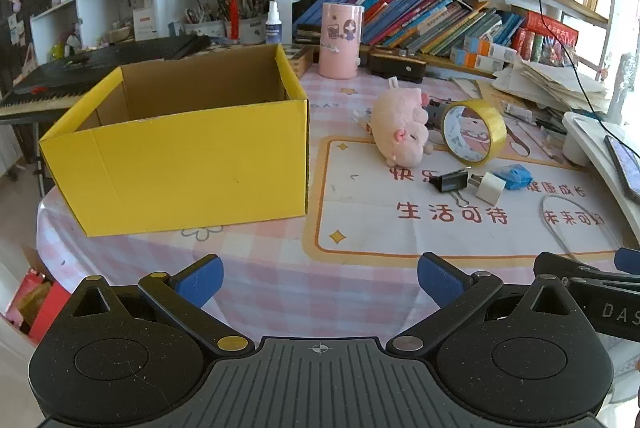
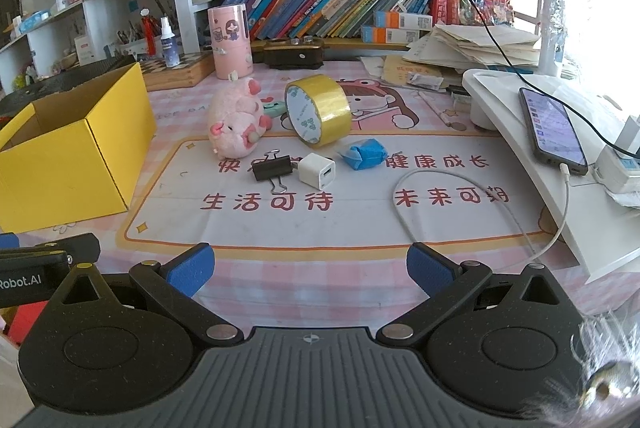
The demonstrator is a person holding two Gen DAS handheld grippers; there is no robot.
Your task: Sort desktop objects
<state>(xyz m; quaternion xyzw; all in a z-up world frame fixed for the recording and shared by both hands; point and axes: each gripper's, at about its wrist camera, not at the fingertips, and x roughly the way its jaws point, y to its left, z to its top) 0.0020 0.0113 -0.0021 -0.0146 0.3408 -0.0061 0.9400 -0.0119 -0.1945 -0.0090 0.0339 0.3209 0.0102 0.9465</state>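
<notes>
1. my left gripper (image 1: 320, 282) hangs over the near edge of the desk, its blue pads spread wide with nothing between them.
2. my right gripper (image 2: 310, 270) is the same: jaws apart, empty.
3. the yellow box (image 1: 180, 164) stands open on the left of the pink checked cloth (image 1: 280, 288).
4. right of it lie a pink plush pig (image 2: 236, 122), a tape roll (image 2: 318, 110) on its edge, a black binder clip (image 2: 274, 168), a white charger cube (image 2: 316, 170) and a blue wrapped packet (image 2: 366, 154).

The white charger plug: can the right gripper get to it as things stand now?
Probably yes. The right gripper is open and empty, and the mat between it and the charger plug is bare. The binder clip lies close beside the plug, so it needs care.
</notes>
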